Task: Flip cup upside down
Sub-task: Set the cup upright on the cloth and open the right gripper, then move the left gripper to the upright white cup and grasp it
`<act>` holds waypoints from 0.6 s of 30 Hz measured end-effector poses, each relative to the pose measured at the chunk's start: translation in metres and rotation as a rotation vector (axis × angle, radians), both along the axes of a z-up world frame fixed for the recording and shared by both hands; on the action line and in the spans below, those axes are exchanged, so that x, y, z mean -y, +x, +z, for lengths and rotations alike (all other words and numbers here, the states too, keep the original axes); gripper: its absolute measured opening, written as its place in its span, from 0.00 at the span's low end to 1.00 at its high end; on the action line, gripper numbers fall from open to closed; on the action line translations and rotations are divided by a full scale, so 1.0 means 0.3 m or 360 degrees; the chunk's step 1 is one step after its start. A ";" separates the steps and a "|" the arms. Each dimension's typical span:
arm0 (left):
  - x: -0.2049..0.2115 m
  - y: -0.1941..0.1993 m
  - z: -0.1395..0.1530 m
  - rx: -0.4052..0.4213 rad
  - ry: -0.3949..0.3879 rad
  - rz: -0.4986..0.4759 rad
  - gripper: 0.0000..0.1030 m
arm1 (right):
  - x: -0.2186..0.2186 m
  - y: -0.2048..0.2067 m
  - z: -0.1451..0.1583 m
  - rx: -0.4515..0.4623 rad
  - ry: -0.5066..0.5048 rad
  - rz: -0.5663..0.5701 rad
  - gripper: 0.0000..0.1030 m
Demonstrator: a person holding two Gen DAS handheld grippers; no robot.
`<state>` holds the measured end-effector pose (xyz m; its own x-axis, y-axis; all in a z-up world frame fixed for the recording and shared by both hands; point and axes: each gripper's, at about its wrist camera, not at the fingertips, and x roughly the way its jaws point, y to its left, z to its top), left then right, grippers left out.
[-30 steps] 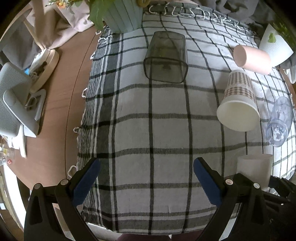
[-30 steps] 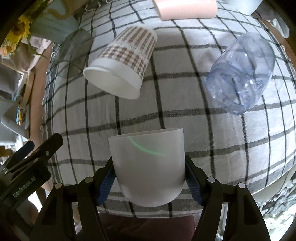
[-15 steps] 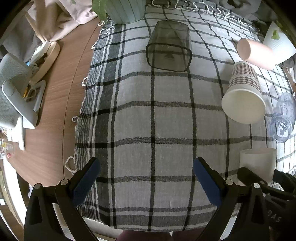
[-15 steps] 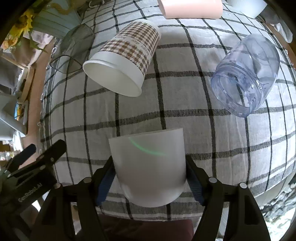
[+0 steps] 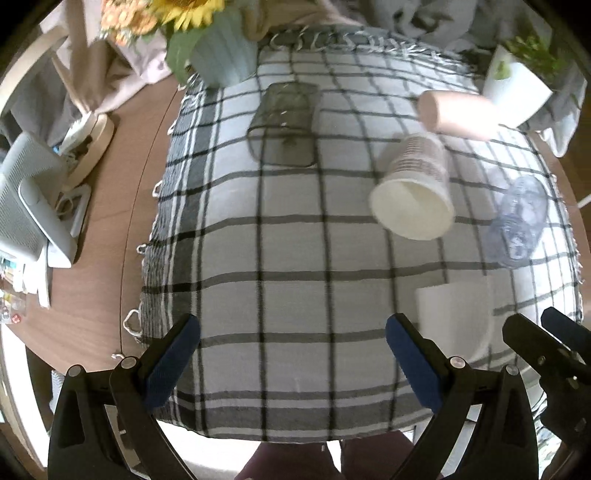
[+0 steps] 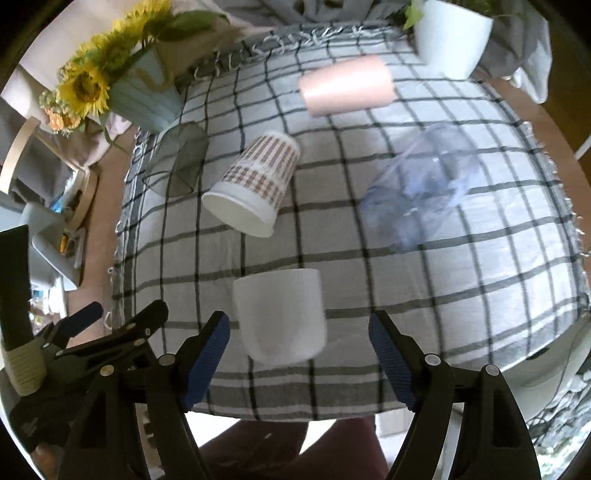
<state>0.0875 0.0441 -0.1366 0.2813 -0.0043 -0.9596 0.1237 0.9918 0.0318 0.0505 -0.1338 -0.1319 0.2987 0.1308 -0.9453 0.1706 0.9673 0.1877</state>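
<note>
A plain white cup stands on the checked cloth near its front edge, wider flat end up; it also shows in the left wrist view. My right gripper is open, its blue pads on either side of the cup and clear of it. My left gripper is open and empty, to the left of the cup over the cloth's front edge.
A checked paper cup, a clear blue plastic jar, a pink cup and a smoky square glass lie on their sides. A sunflower vase and a white planter stand at the back. Wooden table at left.
My right gripper has let go of the white cup and pulled back from it; the cup now stands free on the cloth. Both grippers have drawn back and higher.
</note>
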 end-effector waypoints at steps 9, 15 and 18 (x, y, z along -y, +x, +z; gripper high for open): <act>0.140 -0.058 0.043 0.0016 -0.0052 -0.0079 1.00 | 0.127 -0.073 0.021 0.0040 0.0021 -0.0039 0.75; 0.234 -0.111 0.043 0.0010 -0.0070 -0.0099 0.99 | 0.220 -0.120 0.005 0.0041 0.0069 -0.0051 0.75; 0.281 -0.136 0.034 0.0023 -0.0099 -0.0119 0.99 | 0.270 -0.141 -0.005 0.0037 0.0081 -0.0070 0.75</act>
